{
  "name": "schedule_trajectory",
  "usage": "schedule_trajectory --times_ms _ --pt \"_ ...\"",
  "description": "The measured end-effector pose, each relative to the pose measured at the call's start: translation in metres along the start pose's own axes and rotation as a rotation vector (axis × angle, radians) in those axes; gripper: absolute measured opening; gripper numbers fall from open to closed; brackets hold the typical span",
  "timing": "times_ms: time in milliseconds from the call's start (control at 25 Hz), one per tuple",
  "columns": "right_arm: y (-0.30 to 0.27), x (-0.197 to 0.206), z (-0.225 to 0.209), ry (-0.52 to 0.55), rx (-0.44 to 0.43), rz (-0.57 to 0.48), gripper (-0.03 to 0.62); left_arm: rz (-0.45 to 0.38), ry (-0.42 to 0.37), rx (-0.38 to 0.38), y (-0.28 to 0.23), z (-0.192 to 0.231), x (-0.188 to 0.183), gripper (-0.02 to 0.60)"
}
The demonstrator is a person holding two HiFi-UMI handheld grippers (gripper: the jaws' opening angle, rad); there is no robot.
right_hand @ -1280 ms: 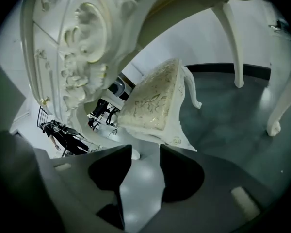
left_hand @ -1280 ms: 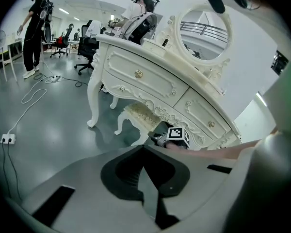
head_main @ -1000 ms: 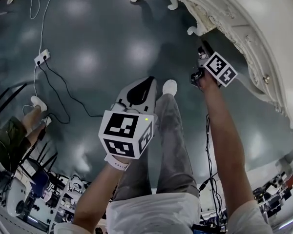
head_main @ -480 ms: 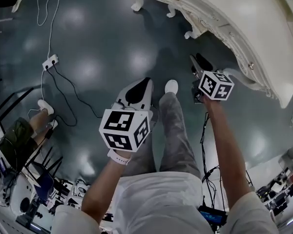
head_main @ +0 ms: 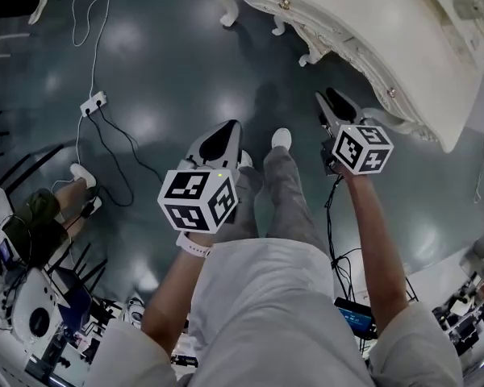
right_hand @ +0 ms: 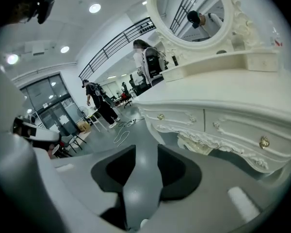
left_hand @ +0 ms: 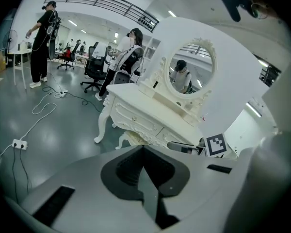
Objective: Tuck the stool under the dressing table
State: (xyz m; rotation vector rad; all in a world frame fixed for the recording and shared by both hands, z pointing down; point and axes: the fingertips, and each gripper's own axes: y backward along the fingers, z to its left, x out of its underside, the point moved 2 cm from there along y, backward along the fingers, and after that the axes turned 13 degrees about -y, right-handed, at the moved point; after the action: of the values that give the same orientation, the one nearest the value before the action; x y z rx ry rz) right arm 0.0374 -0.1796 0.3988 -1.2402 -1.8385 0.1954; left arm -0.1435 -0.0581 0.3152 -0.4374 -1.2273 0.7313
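The white ornate dressing table (head_main: 371,47) fills the top right of the head view. The cream stool (left_hand: 131,139) stands under it, with only its curved legs (head_main: 309,55) and carved edge (right_hand: 199,143) showing. My left gripper (head_main: 230,127) hangs over the floor left of my legs, its jaws together and empty (left_hand: 143,147). My right gripper (head_main: 329,101) is in front of the table's edge, apart from it. Its jaws have just been closing partway, but a gap remains with only floor showing through (right_hand: 141,149).
A power strip (head_main: 93,101) with trailing cables lies on the floor at the left. A seated person (head_main: 32,220) and equipment are at the lower left. My own shoe (head_main: 281,139) points at the table. People (left_hand: 43,42) stand further back in the room.
Both grippers have lifted up and away from the floor and the stool. The right one has rolled, so its marker cube now faces differently. More of the table top shows.
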Motion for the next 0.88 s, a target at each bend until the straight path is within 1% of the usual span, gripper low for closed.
schedule_trajectory --times_ms 80,120,200,360,560,720,880 --pt "0.016 -0.005 0.023 0.047 -0.023 0.013 0.135 -0.019 0.006 -0.006 0.016 -0.002 -0.009 0.006" --pt "0.024 -0.007 0.035 0.064 -0.038 0.019 0.123 -0.030 0.007 -0.010 0.023 -0.003 -0.014 0.006" --pt "0.040 -0.008 0.058 0.085 -0.063 0.038 0.121 -0.052 0.004 -0.015 0.039 -0.005 -0.023 0.006" --pt "0.067 -0.006 0.098 0.148 -0.091 0.068 0.120 -0.083 -0.027 -0.025 0.069 -0.011 -0.040 0.006" --pt "0.099 -0.022 0.131 0.256 -0.102 0.029 0.094 -0.134 -0.049 -0.009 0.098 -0.020 -0.061 0.006" --pt "0.127 -0.043 0.155 0.335 -0.112 -0.013 0.055 -0.174 -0.081 0.013 0.117 -0.034 -0.075 0.006" --pt "0.153 -0.058 0.177 0.387 -0.125 -0.060 0.038 -0.213 -0.113 0.028 0.134 -0.047 -0.084 0.006"
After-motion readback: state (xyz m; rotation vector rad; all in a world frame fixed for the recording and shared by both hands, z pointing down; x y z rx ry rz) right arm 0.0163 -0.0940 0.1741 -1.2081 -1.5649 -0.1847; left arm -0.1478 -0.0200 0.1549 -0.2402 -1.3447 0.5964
